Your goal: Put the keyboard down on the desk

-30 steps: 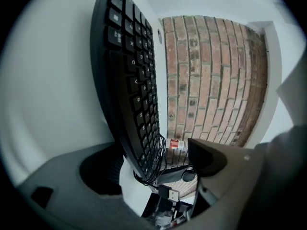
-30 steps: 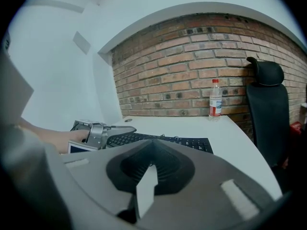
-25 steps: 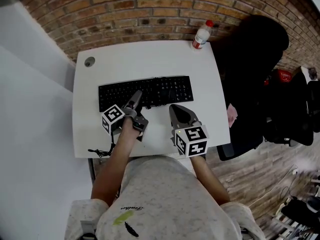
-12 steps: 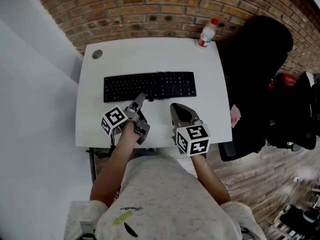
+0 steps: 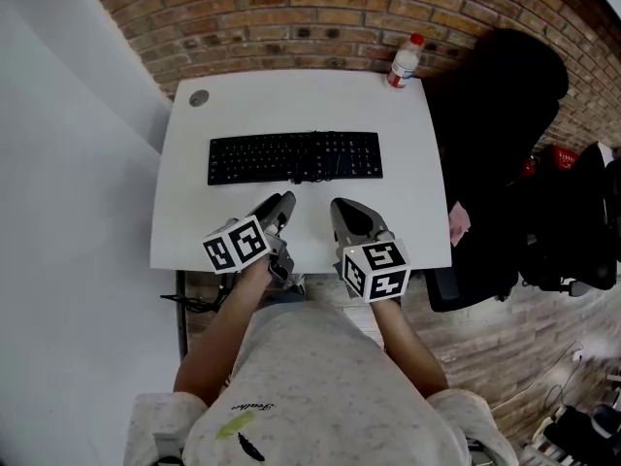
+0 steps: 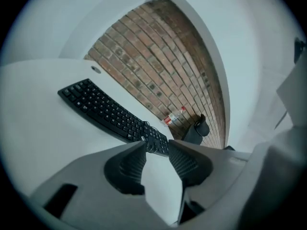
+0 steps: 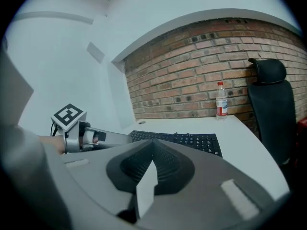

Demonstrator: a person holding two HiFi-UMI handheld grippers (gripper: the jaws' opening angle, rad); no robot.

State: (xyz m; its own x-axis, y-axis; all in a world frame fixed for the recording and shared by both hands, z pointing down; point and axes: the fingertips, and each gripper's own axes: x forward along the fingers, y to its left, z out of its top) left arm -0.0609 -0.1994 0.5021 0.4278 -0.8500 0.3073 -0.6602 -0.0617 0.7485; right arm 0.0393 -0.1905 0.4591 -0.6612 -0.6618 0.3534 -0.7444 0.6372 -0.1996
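The black keyboard (image 5: 295, 156) lies flat on the white desk (image 5: 291, 100), its cable bunched on top near the middle. My left gripper (image 5: 279, 204) hovers in front of the keyboard's near edge, apart from it; its jaws are closing with a narrow gap and nothing between them. In the left gripper view the keyboard (image 6: 105, 111) stretches beyond the left gripper (image 6: 157, 146). My right gripper (image 5: 342, 208) is shut and empty, beside the left one. In the right gripper view the keyboard (image 7: 187, 140) shows past the right gripper (image 7: 153, 145).
A plastic bottle (image 5: 404, 61) with a red cap stands at the desk's back right corner, against the brick wall. A black office chair (image 5: 495, 115) sits to the right of the desk. A round cable hole (image 5: 199, 97) marks the back left corner.
My left gripper has drawn back from the keyboard's front edge toward the desk's near edge, and its jaws have narrowed. The right gripper has stayed put.
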